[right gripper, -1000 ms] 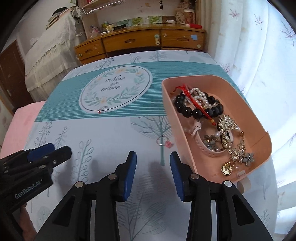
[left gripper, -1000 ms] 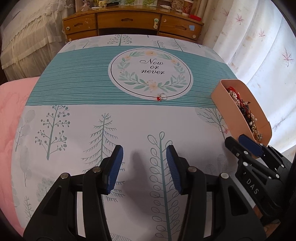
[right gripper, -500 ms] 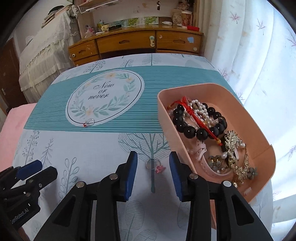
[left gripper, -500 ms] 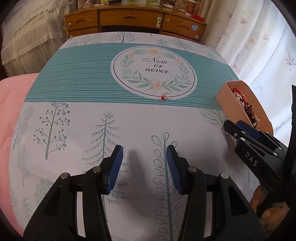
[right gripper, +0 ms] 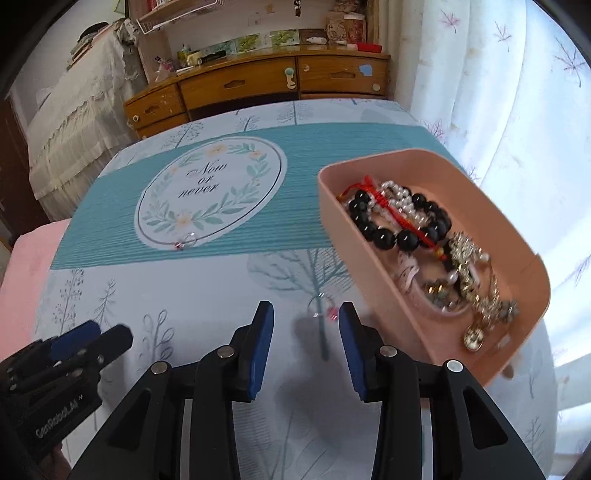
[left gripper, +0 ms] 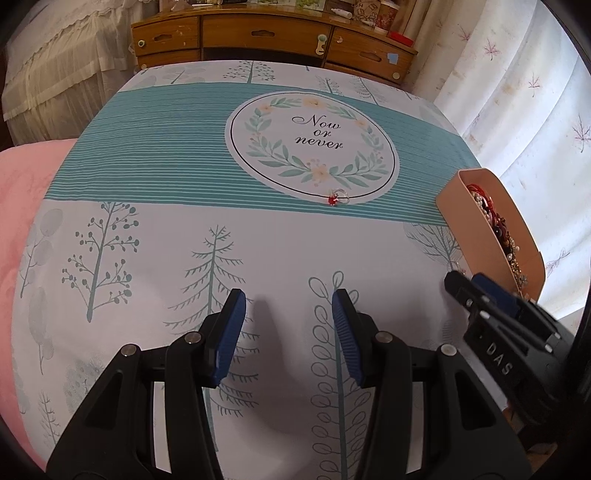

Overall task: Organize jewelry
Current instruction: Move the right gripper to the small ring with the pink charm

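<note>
A pink tray (right gripper: 388, 273) at the table's right holds bead bracelets, pearls and gold pieces; it also shows in the left wrist view (left gripper: 476, 236). A small ring with a pink stone (right gripper: 322, 305) lies on the cloth just left of the tray. My right gripper (right gripper: 306, 314) is open, its fingertips on either side of this ring. A second ring with a red stone (left gripper: 338, 196) lies at the wreath circle's lower edge, also in the right wrist view (right gripper: 185, 240). My left gripper (left gripper: 289, 306) is open and empty, low over the cloth.
The table wears a white and teal cloth (left gripper: 155, 155) with tree prints. A wooden dresser (left gripper: 273, 35) stands beyond the far edge. A curtain (right gripper: 509, 92) hangs on the right. A pink surface (left gripper: 26, 192) lies to the left.
My right gripper has moved forward, so the pink-stone ring now sits between its fingertips. The left gripper has barely moved.
</note>
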`<state>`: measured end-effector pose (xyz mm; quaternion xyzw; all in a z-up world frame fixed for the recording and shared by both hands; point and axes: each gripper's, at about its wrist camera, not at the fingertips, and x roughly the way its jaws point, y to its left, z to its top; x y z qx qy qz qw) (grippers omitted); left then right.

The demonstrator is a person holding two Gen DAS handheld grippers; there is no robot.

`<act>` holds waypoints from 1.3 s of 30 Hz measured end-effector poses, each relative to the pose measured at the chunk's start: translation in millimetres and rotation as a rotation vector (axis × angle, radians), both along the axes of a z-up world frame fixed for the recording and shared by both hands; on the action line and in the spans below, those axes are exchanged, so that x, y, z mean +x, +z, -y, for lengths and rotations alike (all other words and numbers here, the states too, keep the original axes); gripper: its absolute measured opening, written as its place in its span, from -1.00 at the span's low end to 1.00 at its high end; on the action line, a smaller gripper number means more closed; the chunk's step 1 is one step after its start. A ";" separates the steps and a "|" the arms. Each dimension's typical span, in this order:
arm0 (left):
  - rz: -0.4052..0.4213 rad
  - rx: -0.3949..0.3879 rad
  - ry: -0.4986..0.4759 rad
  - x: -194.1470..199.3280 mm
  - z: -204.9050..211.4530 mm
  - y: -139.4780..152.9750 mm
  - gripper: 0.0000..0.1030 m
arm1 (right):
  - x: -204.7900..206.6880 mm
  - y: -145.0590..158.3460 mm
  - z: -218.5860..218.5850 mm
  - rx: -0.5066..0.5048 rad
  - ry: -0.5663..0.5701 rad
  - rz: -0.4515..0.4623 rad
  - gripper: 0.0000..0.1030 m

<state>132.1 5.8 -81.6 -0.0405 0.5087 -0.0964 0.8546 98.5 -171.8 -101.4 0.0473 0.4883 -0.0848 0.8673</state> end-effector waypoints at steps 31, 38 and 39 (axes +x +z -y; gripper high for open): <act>-0.037 -0.099 -0.329 89.0 34.5 -11.2 -0.12 | 2.0 -15.3 8.3 0.087 0.021 0.063 -0.61; -0.024 -0.096 -0.341 94.3 42.9 -16.0 -0.12 | -15.1 -2.9 4.1 0.094 0.081 0.097 -0.61; -0.020 -0.094 -0.338 95.1 43.6 -16.3 -0.12 | -17.4 0.1 2.0 0.095 0.093 0.107 -0.61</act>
